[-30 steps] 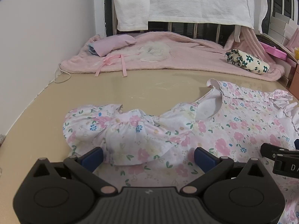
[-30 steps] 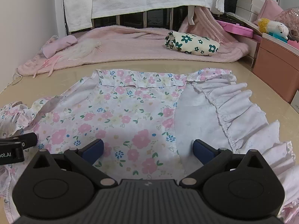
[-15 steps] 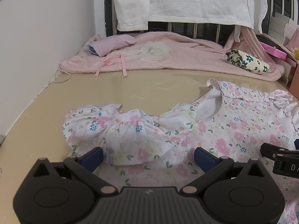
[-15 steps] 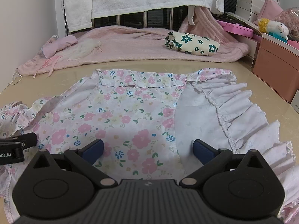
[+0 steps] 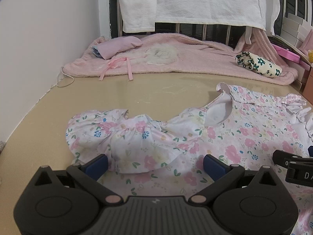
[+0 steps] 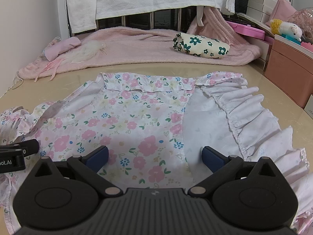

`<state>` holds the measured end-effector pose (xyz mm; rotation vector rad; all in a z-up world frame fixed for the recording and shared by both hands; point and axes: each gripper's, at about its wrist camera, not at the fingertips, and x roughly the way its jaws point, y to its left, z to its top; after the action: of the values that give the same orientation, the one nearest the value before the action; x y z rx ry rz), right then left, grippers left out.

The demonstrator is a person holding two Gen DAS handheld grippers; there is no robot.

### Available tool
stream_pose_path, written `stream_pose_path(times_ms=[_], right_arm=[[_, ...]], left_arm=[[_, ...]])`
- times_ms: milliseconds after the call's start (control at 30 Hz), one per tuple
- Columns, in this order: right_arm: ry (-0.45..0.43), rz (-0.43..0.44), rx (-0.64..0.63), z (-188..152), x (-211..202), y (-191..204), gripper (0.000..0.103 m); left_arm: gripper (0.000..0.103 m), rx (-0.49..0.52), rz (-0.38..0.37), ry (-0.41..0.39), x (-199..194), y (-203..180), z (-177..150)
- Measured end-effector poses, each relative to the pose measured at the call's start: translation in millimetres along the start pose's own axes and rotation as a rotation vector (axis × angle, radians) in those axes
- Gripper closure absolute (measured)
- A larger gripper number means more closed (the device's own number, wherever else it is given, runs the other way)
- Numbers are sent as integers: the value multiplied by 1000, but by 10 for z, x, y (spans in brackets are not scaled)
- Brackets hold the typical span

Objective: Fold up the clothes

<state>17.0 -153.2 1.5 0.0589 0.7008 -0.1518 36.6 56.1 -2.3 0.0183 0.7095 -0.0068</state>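
The floral dress point(image 6: 125, 121) lies spread flat on the table point(image 5: 137, 96), ready for folding; left gripper point(image 5: 155, 161) and right gripper point(image 6: 154, 157) hover over it, jaws apart, holding nothing

You have the dress point(image 6: 137, 121) spread on the table point(image 6: 264, 90); behind the dress lies the blanket point(image 6: 137, 47), a folded cloth point(image 6: 201, 44) on it; boxes point(image 6: 289, 72) stand right of the dress.

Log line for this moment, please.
floral dress flat on table | left tongs open | right tongs open | nothing gripped
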Motion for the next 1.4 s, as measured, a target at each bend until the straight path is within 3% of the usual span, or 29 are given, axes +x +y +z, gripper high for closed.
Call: stream_pose_path(times_ms=[300, 367, 400, 433, 467, 567, 600, 633, 700, 767, 833, 900, 933, 967, 1000, 1067, 1100, 1133, 1167, 1200, 1233, 1300, 1400], right_arm=[[0, 10, -8, 46, 46, 35, 1], [0, 13, -10, 45, 43, 34, 1], [5, 24, -21, 49, 39, 27, 0], [33, 68, -56, 70, 26, -4, 0], [60, 106, -81, 85, -13, -50, 1], [-106, 140, -64, -80, -497, -348, 1], [-155, 166, -68, -136, -645, -434, 1], [-161, 217, -74, -143, -736, -482, 1], [-148, 345, -84, -56, -831, -472, 1], [-148, 489, -98, 140, -844, -311, 1], [-153, 582, -160, 389, -777, -5, 1], [-87, 654, -267, 667, -560, 525, 1], [-40, 666, -327, 747, -408, 842, 1], [11, 672, -395, 820, -239, 1192, 6], [45, 673, -443, 846, -115, 1479, 15], [154, 726, -579, 760, 115, 2030, 28], [176, 722, -632, 736, 191, 2197, 42], [180, 699, -676, 725, 247, 2310, 48], [184, 676, -721, 714, 303, 2423, 65], [204, 663, -717, 786, 369, 2479, 91], [236, 664, -659, 940, 470, 2487, 97], [229, 647, -559, 1255, 715, 2497, 98], [141, 489, -525, 1493, 1023, 2596, 92]], left_arm=[[0, 6, -7, 1, -6, -1, -4], [1, 20, -23, 35, -11, 28, 37], [5, 24, -34, 53, -31, 52, 55], [18, 8, -56, 60, -146, 136, 51], [19, -14, -92, 12, -340, 277, 7], [3, -80, -142, -121, -794, 844, -110], [3, -100, -144, -150, -903, 1036, -136], [5, -114, -112, -111, -887, 1159, -115], [12, -138, -51, -38, -858, 1388, -84], [15, -142, -30, -24, -860, 1420, -189], [24, -140, -90, -47, -907, 1371, -354], [46, -126, -112, -71, -937, 1293, -480], [69, -112, -105, -80, -942, 1244, -526], [87, -91, -80, -72, -929, 1194, -560], [92, -76, -64, -57, -916, 1150, -589], [93, -59, -61, -64, -925, 1114, -651], [94, -52, -61, -67, -930, 1100, -680], [96, -52, -66, -66, -937, 1104, -698], [96, -58, -73, -63, -939, 1114, -714], [96, -54, -76, -66, -943, 1129, -727], [97, -49, -79, -68, -950, 1143, -743], [97, -29, -80, -67, -961, 1141, -760], [95, -28, -85, -59, -967, 1175, -753]])
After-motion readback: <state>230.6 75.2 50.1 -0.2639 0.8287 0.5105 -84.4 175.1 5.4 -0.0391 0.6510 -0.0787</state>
